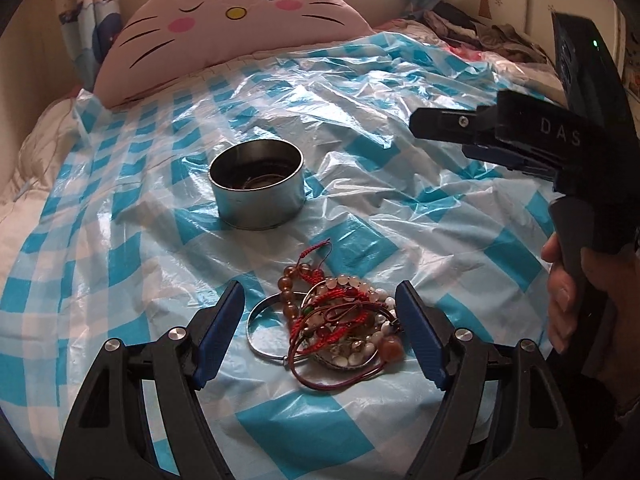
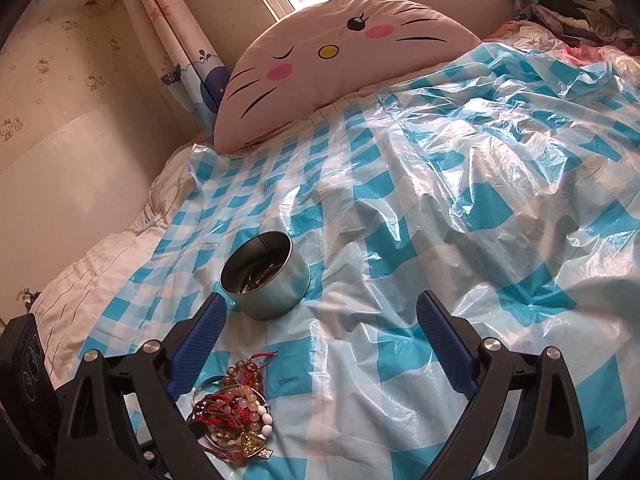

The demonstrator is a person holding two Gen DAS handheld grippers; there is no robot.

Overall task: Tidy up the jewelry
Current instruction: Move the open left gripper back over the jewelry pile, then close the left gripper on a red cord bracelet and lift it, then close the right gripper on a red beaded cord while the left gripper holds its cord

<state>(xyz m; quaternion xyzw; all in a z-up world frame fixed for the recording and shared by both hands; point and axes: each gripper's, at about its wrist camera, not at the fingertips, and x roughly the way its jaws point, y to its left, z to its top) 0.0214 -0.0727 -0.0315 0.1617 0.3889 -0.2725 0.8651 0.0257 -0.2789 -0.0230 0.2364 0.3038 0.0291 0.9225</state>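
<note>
Left hand-held gripper (image 1: 320, 322) released, straddling tangled red-cord & bead bracelet pile (image 1: 334, 322); right hand-held gripper (image 2: 318, 338) released, w/ round steel tin (image 2: 265, 278) just beyond.

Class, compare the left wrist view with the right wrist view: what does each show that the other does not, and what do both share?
Only the left wrist view shows the person's hand gripping the right tool's handle, and the silver bangle in full. Only the right wrist view shows the cartoon-cat wallpaper and a gold triangular charm. Both show the round metal tin, the tangled bracelet pile, the blue-checked plastic sheet and the cat-face pillow.
</note>
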